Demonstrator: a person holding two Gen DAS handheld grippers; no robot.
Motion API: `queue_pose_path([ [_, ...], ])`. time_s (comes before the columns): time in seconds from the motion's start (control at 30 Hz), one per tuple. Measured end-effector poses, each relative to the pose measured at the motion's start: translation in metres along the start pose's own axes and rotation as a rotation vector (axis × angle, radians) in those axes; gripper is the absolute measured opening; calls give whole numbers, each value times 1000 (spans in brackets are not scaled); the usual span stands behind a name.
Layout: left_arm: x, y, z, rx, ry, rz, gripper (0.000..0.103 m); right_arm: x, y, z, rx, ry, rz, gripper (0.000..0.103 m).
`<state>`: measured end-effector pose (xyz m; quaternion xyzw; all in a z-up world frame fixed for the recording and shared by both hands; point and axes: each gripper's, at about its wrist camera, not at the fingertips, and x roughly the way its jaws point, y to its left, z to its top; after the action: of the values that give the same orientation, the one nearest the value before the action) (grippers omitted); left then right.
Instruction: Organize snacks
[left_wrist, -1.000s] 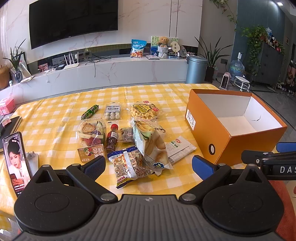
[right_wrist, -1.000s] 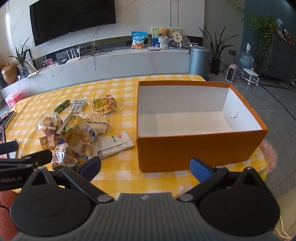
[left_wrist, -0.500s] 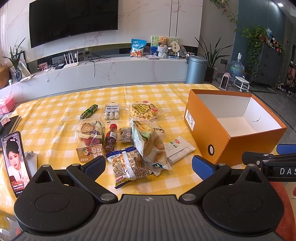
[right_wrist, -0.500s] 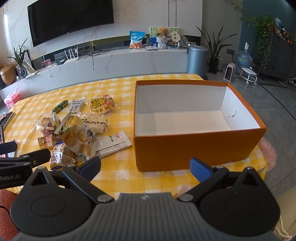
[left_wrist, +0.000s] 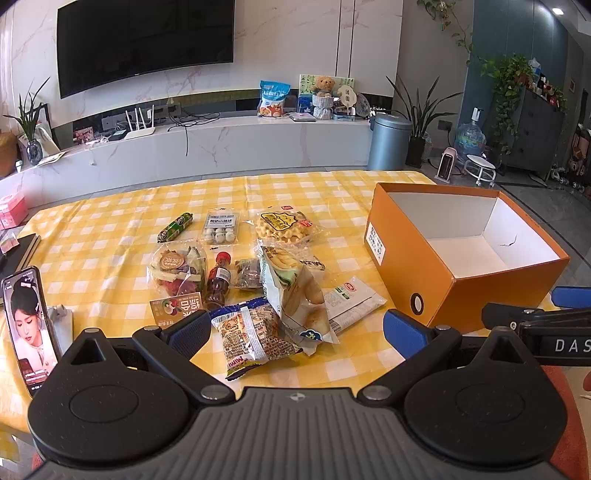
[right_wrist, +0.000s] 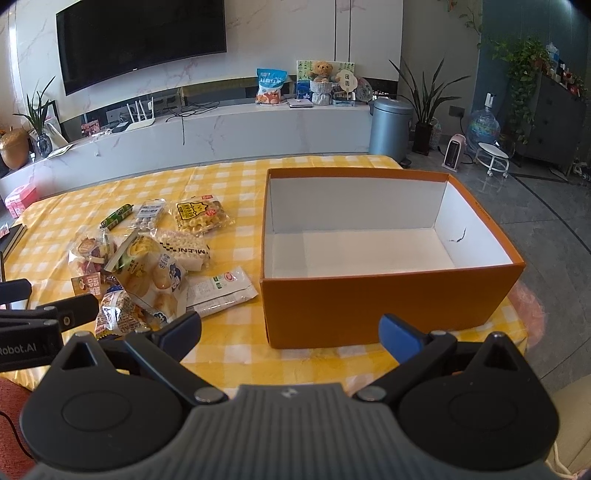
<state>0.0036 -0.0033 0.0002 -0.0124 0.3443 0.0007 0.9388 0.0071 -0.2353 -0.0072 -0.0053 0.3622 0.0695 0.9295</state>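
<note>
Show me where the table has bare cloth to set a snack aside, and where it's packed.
Bare cloth: between the white flat packet and orange box, and the far strip behind the waffle pack. Inside the box is empty. Crowded: the snack pile before the left gripper.

Bright, even daylight; both fisheye views sharp, bending at dark corners; soft glare on the snack wrappers (left_wrist: 295, 295).

An open orange box (right_wrist: 388, 306) with a bare white inside sits upright on the counter's right side. Left of it, apart, lies a heap of snack packets (left_wrist: 255, 280): a waffle pack (left_wrist: 282, 225), a green sausage (left_wrist: 175, 227), a small bottle (left_wrist: 218, 278).
</note>
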Motion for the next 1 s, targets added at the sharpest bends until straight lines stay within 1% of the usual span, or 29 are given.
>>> queue_pose_path([
  [1.0,0,0,0,-3,-1,-3,103,2,3,-1,-10,25,13,100],
])
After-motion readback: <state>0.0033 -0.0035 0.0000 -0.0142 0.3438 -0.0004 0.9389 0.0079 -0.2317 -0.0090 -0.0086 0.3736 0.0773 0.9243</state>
